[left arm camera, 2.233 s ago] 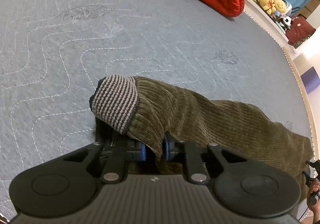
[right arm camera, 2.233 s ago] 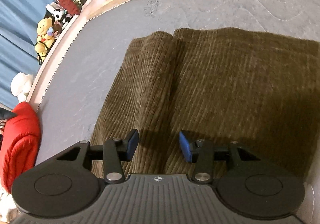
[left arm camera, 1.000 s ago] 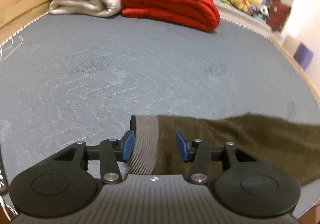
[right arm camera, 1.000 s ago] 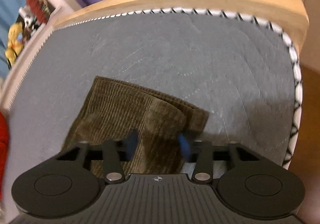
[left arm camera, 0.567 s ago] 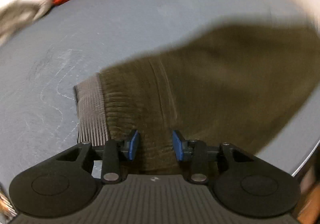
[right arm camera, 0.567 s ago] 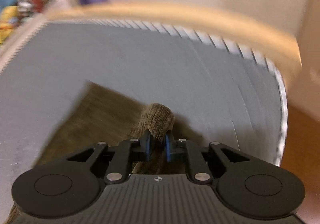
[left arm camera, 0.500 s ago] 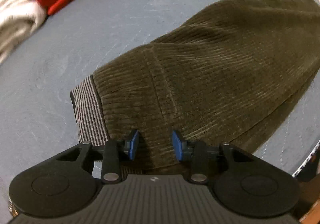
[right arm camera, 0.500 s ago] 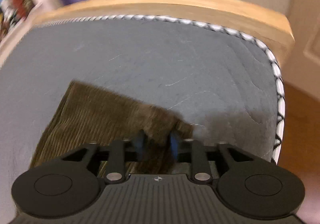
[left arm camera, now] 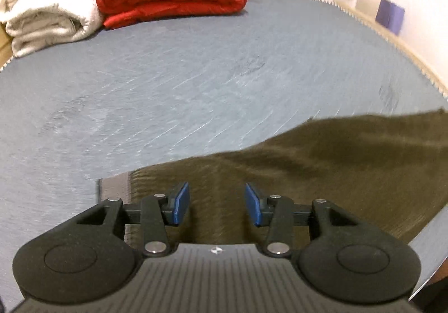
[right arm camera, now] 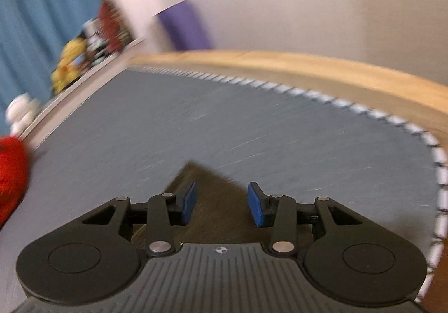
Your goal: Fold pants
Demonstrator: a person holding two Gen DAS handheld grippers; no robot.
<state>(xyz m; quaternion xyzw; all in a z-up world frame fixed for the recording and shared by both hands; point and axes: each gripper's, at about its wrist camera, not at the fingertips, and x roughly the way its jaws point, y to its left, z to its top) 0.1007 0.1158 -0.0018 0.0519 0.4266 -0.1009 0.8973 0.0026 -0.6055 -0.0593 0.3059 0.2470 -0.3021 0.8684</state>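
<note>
Olive-brown corduroy pants (left arm camera: 322,170) lie flat on the grey quilted mattress (left arm camera: 196,83), and both the left gripper (left arm camera: 217,202) and right gripper (right arm camera: 221,202) hover above the fabric with fingers spread wide and empty, probably lining up the next fold.

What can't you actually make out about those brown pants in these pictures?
- Pants, left wrist view: corduroy ribs smeared by motion blur; right end cut off by the frame edge.
- Pants, right wrist view: only one blurred corner shows; the right gripper body hides the rest.
</note>
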